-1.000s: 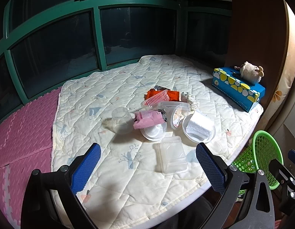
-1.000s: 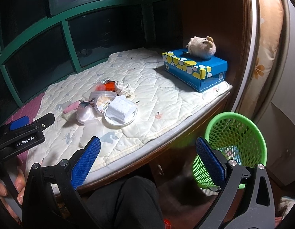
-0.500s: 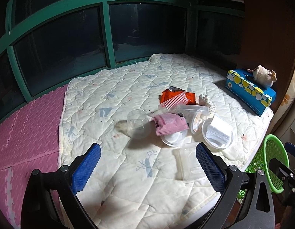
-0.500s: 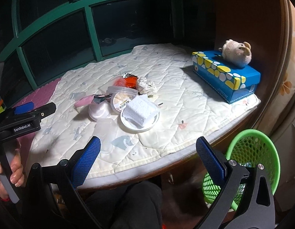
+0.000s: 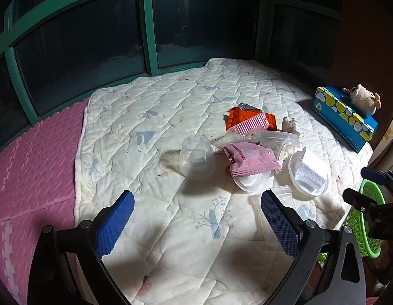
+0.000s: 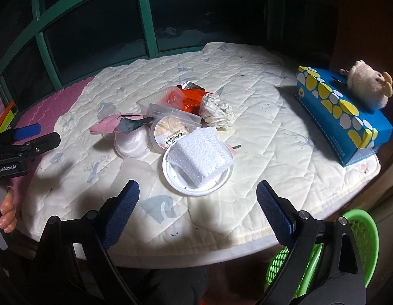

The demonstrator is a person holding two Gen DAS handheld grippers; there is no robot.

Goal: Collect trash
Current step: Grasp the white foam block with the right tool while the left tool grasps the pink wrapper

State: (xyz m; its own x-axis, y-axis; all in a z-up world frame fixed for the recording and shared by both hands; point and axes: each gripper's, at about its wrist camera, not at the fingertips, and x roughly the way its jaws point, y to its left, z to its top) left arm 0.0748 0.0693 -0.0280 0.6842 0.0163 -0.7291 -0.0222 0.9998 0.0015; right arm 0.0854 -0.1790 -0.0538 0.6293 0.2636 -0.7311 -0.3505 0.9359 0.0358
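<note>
A heap of trash lies on the quilted mat [image 5: 150, 117]: an upturned clear cup [image 5: 196, 157], a pink wrapper [image 5: 249, 156], an orange wrapper [image 5: 243, 117], a crumpled paper ball [image 6: 218, 114], a round lidded tub [image 6: 171, 132] and a white plate [image 6: 177, 184] with a foam block [image 6: 200, 157] on it. My left gripper [image 5: 196, 198] hovers open before the cup, holding nothing. My right gripper [image 6: 198, 186] hangs just short of the plate; its jaws are closing with nothing between them. A green mesh basket [image 6: 361, 239] stands below the mat's edge.
A blue tissue box [image 6: 343, 111] with a plush toy [image 6: 366, 86] on top sits at the far right. A flat clear lid [image 5: 277, 216] lies near the front edge. Pink foam matting [image 5: 31, 178] borders the quilt on the left; dark green-framed windows stand behind.
Both grippers have come in closer to the heap. The right one swung left, away from the basket and over the mat's edge, and its jaws stand slightly narrower.
</note>
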